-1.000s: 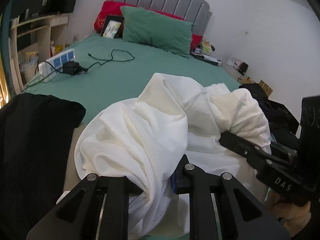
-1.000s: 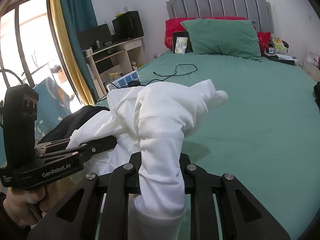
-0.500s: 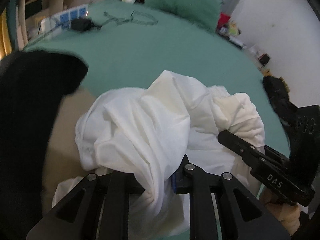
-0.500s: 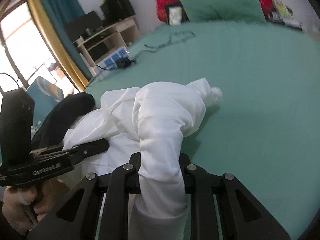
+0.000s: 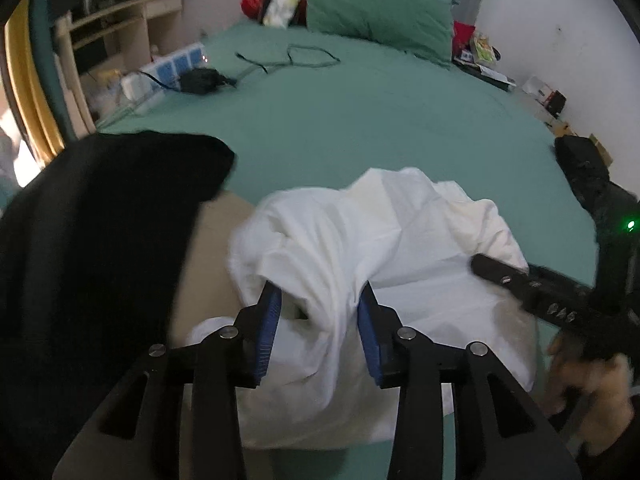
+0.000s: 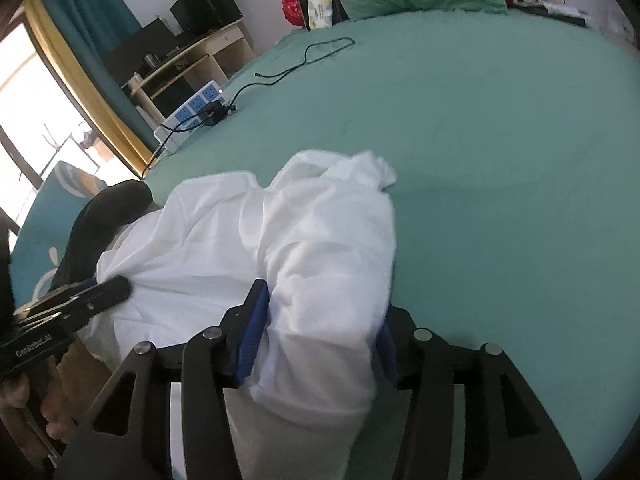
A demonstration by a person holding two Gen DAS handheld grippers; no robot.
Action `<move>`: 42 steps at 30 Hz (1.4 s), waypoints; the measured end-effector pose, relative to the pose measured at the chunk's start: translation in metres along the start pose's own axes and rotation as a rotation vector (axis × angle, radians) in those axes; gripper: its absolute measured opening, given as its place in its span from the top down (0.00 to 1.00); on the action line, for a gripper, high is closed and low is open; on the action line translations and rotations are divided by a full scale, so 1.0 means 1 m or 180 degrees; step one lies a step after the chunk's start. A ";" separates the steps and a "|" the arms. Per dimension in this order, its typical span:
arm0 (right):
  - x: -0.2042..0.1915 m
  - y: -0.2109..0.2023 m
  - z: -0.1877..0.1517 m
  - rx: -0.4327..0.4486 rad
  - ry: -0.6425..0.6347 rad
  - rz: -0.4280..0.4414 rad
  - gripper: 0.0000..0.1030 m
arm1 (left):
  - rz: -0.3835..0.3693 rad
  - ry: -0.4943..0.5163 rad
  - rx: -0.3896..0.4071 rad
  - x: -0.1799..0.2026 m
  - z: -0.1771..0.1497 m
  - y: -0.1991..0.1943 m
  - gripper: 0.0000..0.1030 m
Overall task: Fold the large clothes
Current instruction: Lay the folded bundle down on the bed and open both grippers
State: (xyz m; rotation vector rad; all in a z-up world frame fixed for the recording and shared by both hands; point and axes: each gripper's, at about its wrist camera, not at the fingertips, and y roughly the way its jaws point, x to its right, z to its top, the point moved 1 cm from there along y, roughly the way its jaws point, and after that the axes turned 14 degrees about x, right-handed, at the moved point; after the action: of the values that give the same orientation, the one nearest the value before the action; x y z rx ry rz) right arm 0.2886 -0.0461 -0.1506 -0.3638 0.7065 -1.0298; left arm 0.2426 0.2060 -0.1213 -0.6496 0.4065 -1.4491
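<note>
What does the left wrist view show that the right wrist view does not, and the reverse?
Only the left wrist view: a black bag at the bed's right edge and the wall behind it. Only the right wrist view: the window and teal curtain. Both: the white garment lying between open jaws, black clothing, the power strip, the green pillow and the bed.

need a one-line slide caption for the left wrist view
Left gripper open around a bunched white garment on the green bed, right gripper alongside.
</note>
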 end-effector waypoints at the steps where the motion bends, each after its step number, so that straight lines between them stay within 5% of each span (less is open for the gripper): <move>1: 0.000 -0.007 0.003 0.0002 -0.0025 -0.0013 0.51 | -0.0019 -0.0056 0.0032 -0.002 0.001 -0.003 0.61; 6: -0.004 -0.032 0.003 0.0023 -0.0169 -0.0129 0.48 | -0.0038 -0.0100 0.0050 -0.003 0.002 -0.005 0.61; 12: -0.006 -0.033 -0.016 -0.0128 -0.0253 -0.0199 0.46 | 0.0065 -0.0258 -0.0244 -0.015 -0.012 0.016 0.61; 19: 0.009 -0.032 -0.030 -0.0164 -0.0058 -0.0226 0.33 | 0.0172 -0.0154 -0.0210 -0.010 -0.020 0.003 0.61; 31: 0.010 -0.057 -0.036 -0.0292 -0.0018 -0.0218 0.32 | 0.0206 -0.0462 -0.0217 -0.014 -0.046 -0.038 0.61; 42: 0.007 -0.112 -0.060 -0.0346 -0.0075 -0.0284 0.32 | 0.0209 -0.0394 -0.0211 0.017 -0.070 -0.057 0.61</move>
State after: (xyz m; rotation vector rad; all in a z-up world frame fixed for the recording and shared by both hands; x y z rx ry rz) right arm 0.1766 -0.1032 -0.1310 -0.5046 0.7319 -1.0720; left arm 0.1564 0.1781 -0.1375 -0.7684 0.3770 -1.3300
